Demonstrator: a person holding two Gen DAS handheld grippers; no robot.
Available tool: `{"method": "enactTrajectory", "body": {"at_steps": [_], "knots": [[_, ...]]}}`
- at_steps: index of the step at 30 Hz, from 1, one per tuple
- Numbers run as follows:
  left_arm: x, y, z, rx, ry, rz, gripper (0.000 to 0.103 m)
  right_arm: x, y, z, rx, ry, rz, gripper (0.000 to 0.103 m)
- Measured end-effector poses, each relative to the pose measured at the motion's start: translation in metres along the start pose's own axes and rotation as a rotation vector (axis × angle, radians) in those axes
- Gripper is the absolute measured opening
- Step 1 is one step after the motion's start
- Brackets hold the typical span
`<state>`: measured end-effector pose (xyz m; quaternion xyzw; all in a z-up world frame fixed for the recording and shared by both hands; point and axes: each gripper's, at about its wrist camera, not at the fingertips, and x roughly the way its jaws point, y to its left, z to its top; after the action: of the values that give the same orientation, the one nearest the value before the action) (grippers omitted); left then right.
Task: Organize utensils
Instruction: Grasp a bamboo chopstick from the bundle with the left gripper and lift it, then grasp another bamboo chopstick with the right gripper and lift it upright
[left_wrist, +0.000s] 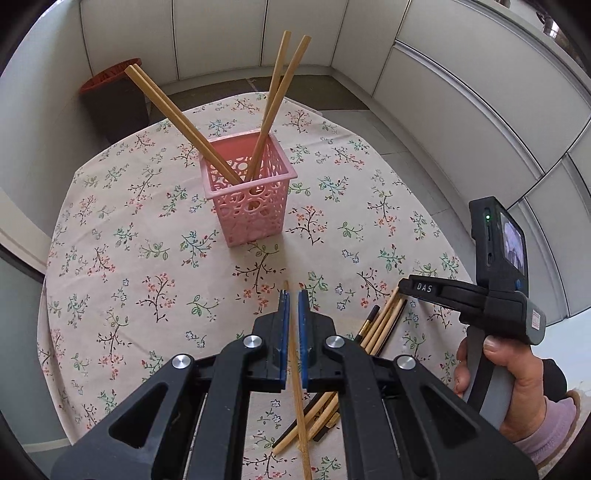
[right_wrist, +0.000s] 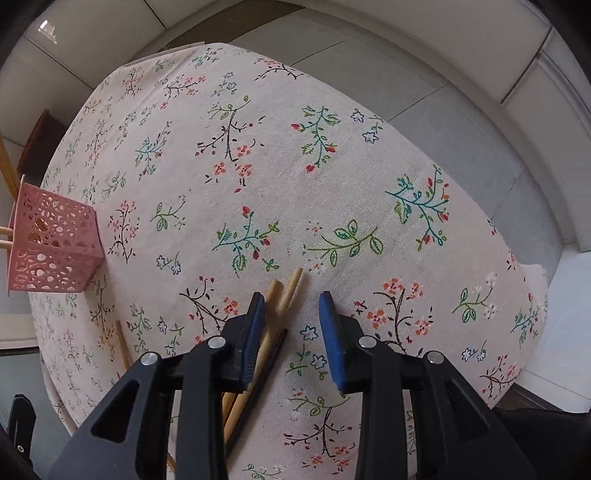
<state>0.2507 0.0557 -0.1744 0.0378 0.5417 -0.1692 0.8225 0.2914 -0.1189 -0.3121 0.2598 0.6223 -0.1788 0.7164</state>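
1. While the left wrist view looked down over the round table under its floral cotton tablecloth (left_wrist: 122, 258), the left gripper (left_wrist: 293, 306) was clenched on a single pale bamboo chopstick (left_wrist: 295, 387), its blue pads pinching the shaft so it could be carried. The pink perforated plastic basket (left_wrist: 255, 206) stood upright well ahead, already holding four bamboo chopsticks (left_wrist: 177, 118) that leaned against its rim. Loose bamboo and dark chopsticks (left_wrist: 380, 325) lay beside the gripper, and a person's hand (left_wrist: 517, 376) gripped the other tool's handle at the right.

2. Where the right wrist view pointed straight down, the right gripper (right_wrist: 293, 314) hung part-way spread, holding nothing, its left pad beside the loose chopsticks (right_wrist: 284, 306), probably lining up a pick. The basket (right_wrist: 55, 251) sat far left.
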Motion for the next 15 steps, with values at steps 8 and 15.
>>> {"method": "enactTrajectory", "body": {"at_steps": [8, 15], "knots": [[0.047, 0.027, -0.006, -0.111, 0.168, -0.002, 0.012, -0.001, 0.001, 0.007, -0.062, -0.018, 0.024, 0.005], [0.102, 0.016, 0.000, -0.117, 0.260, 0.072, 0.019, -0.013, -0.026, 0.030, -0.111, 0.015, 0.120, 0.005]]}}
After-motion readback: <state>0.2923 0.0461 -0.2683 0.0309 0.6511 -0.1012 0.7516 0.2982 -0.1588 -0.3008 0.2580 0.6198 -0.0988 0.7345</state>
